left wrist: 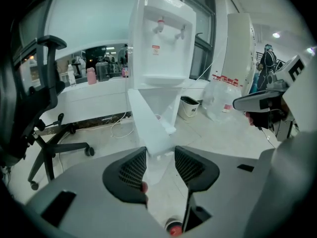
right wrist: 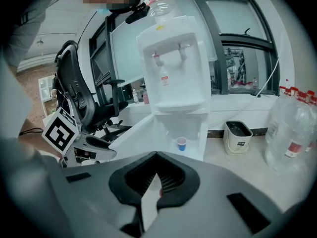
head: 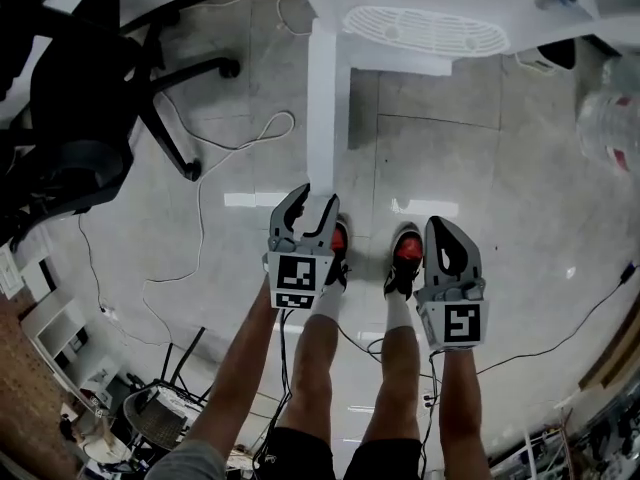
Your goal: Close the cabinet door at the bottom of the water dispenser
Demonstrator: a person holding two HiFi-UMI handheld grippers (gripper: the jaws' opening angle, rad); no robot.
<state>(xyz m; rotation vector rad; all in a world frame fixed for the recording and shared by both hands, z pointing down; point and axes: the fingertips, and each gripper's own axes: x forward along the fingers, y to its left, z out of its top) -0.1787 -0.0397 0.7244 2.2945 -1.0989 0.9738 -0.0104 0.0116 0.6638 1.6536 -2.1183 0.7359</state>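
The white water dispenser point(head: 425, 30) point(left wrist: 163, 38) point(right wrist: 178, 68) stands ahead of me. Its bottom cabinet door point(head: 322, 98) point(left wrist: 148, 128) point(right wrist: 133, 133) is swung wide open, edge-on toward me. Inside the cabinet sits a small blue cup point(right wrist: 182, 144). My left gripper point(head: 312, 200) point(left wrist: 161, 162) is open, and the door's free edge lies between its fingers. I cannot tell whether the pads touch the door. My right gripper point(head: 437, 226) point(right wrist: 158, 180) hangs to the right of the door, shut and holding nothing.
A black office chair point(head: 80, 118) point(left wrist: 29, 108) stands at the left, with cables point(head: 240, 138) across the floor. Right of the dispenser are a small bin point(right wrist: 237, 135) point(left wrist: 188, 105) and a large water bottle point(head: 610, 128) point(right wrist: 292, 133). My shoes point(head: 405, 253) are just behind the grippers.
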